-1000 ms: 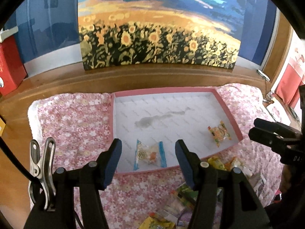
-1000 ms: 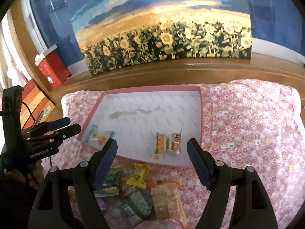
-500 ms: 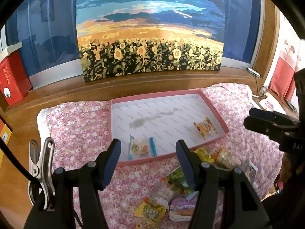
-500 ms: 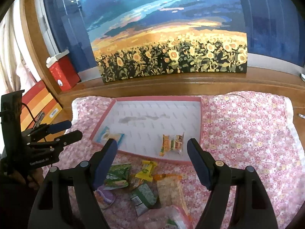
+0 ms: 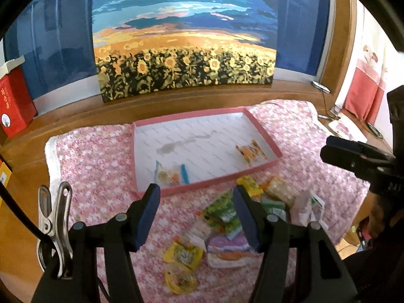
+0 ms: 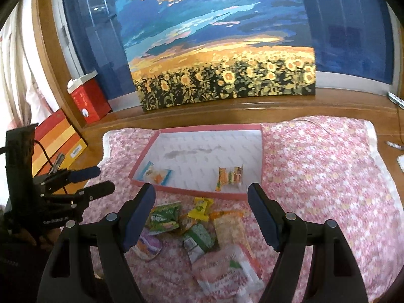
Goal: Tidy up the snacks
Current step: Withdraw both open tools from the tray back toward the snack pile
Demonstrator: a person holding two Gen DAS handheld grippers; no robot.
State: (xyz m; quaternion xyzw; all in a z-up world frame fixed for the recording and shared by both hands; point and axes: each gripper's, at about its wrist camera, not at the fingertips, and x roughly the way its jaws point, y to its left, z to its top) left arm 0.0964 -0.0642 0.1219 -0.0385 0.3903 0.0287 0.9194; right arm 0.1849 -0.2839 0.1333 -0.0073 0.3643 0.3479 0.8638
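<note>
Snacks (image 6: 199, 229) are heaped beside the pink tray (image 6: 262, 156) (two packets inside); both grippers, left (image 5: 197, 202) and right (image 6: 202, 203), are held open, empty.

home | sunflower painting (image 6: 222, 58) | floral cloth (image 6: 315, 166) | wooden ledge (image 6: 252, 107)

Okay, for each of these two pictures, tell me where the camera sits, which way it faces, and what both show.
Left wrist: sits on the left gripper, looking forward and down at the pink-rimmed white tray; its own open fingers frame the view, and the right gripper shows at the right edge.
Right wrist: sits on the right gripper, facing the same tray; its open fingers show, and the left gripper at the left edge.
Shared: the tray, the pile of snack packets on the pink floral cloth, the sunflower painting.
</note>
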